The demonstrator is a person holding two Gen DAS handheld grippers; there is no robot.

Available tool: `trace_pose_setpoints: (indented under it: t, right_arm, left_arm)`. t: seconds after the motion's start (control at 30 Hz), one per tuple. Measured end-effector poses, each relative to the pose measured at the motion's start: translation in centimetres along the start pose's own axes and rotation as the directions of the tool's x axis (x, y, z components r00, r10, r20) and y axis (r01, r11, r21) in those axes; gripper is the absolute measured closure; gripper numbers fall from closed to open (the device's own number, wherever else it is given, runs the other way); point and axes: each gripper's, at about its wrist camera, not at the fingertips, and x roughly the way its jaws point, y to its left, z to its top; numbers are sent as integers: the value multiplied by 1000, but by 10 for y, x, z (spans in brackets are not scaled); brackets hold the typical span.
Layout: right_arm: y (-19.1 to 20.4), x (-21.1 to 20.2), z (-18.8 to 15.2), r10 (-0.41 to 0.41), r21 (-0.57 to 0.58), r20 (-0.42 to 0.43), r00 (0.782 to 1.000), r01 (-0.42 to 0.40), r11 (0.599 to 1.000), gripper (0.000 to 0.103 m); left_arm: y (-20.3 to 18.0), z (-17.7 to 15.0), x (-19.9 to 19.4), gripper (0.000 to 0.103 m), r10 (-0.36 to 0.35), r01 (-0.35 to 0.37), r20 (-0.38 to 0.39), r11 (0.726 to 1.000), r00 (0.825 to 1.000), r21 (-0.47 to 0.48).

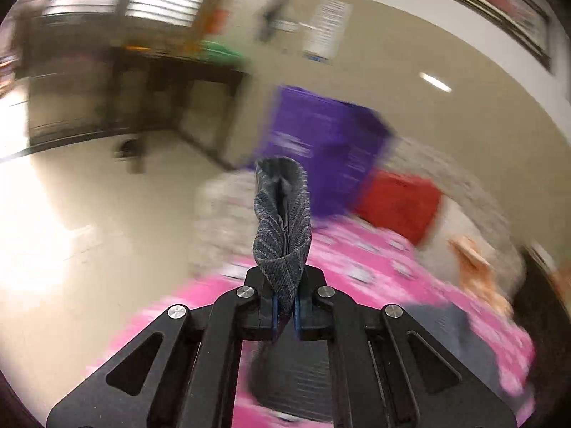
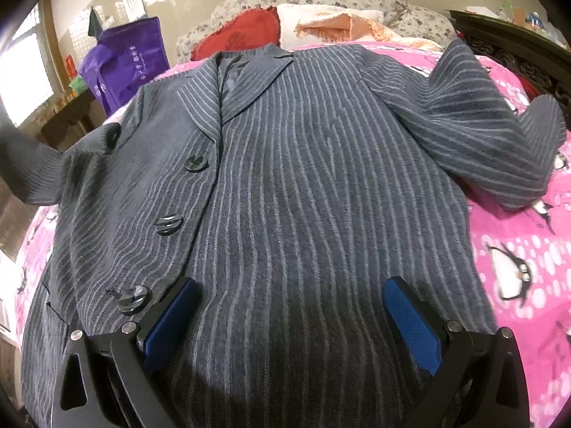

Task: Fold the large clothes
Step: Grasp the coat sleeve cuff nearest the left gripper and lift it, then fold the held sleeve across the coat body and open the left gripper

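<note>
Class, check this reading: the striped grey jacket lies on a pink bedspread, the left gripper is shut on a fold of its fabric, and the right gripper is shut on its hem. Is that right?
One detail is wrong. The right gripper is open above the jacket, holding nothing, as the right wrist view shows. The rest stands: the left gripper is shut on the fabric, and the jacket lies on the pink bedspread.

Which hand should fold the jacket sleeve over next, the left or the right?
Probably the left. The left gripper is already shut on a fold of the grey striped jacket, likely a sleeve end, so it can carry it across. The right gripper is open above the jacket's front, holding nothing.
</note>
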Motion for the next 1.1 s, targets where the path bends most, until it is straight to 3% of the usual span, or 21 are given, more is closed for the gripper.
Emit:
trace_pose_setpoints:
  t: [0.07, 0.1, 0.13, 0.23, 0.37, 0.43, 0.47, 0.53, 0.57, 0.63, 0.67, 0.7, 0.73, 0.8, 0.87, 0.97, 1.03, 1.1]
  right_arm:
    - [0, -14, 2, -51, 5, 0, 999, 51, 999, 0]
    - [-1, -24, 2, -73, 2, 15, 997, 73, 997, 0]
    - [-2, -33, 1, -101, -6, 28, 994, 102, 995, 0]
    - [-4, -51, -12, -211, -42, 44, 977, 212, 976, 0]
    - [-7, -59, -37, -253, -79, 49, 966, 256, 963, 0]
    - [-9, -59, -45, -254, -77, 52, 966, 257, 963, 0]
    - [-12, -58, -46, -247, -69, 49, 968, 250, 966, 0]
    - [-15, -55, -48, -237, -59, 43, 971, 239, 969, 0]
    - [-17, -52, -49, -225, -50, 31, 974, 227, 973, 0]
    - [-22, -49, -51, -202, -21, 23, 979, 202, 979, 0]
    - [-26, -48, -51, -188, -6, 20, 982, 188, 982, 0]
    - [-29, -48, -51, -174, 6, 17, 985, 173, 985, 0]
    - [-29, -47, -51, -168, 10, 16, 986, 168, 986, 0]
    - [-30, -47, -50, -162, 13, 17, 987, 162, 987, 0]
    - [-29, -46, -50, -168, 10, 19, 986, 168, 986, 0]
    - [-28, -47, -51, -174, 8, 21, 985, 173, 985, 0]
    - [-27, -47, -51, -177, 7, 24, 984, 177, 984, 0]
    - [-27, -47, -52, -178, 7, 26, 984, 178, 984, 0]
  left_arm:
    - [-54, -13, 2, 99, -134, 138, -48, 986, 990, 97]
    - [-85, -24, 5, 99, -215, 227, -98, 965, 972, 131]
    - [-107, -34, 8, 99, -273, 292, -136, 945, 952, 146]
    - [-188, -75, 20, 99, -425, 475, -261, 862, 867, 175]
    - [-271, -138, 41, 99, -511, 608, -412, 780, 755, 147]
    - [-304, -175, 54, 99, -514, 640, -483, 757, 709, 133]
    - [-314, -188, 58, 99, -507, 644, -509, 753, 696, 131]
    - [-332, -217, 69, 99, -470, 639, -566, 757, 678, 136]
    - [-337, -234, 73, 98, -454, 637, -598, 760, 660, 126]
    - [-338, -251, 84, 98, -423, 622, -631, 773, 650, 122]
    - [-337, -258, 86, 95, -419, 626, -655, 772, 629, 107]
    - [-334, -267, 81, 91, -412, 627, -673, 772, 614, 100]
    - [-332, -271, 79, 88, -399, 622, -684, 776, 610, 103]
    - [-330, -274, 78, 68, -404, 627, -688, 773, 603, 95]
    - [-323, -269, 72, 52, -430, 643, -690, 763, 582, 67]
    - [-313, -261, 62, 48, -478, 677, -687, 736, 548, 28]
    - [-306, -251, 54, 48, -486, 691, -677, 722, 552, 45]
    - [-295, -240, 49, 48, -479, 687, -653, 721, 586, 88]
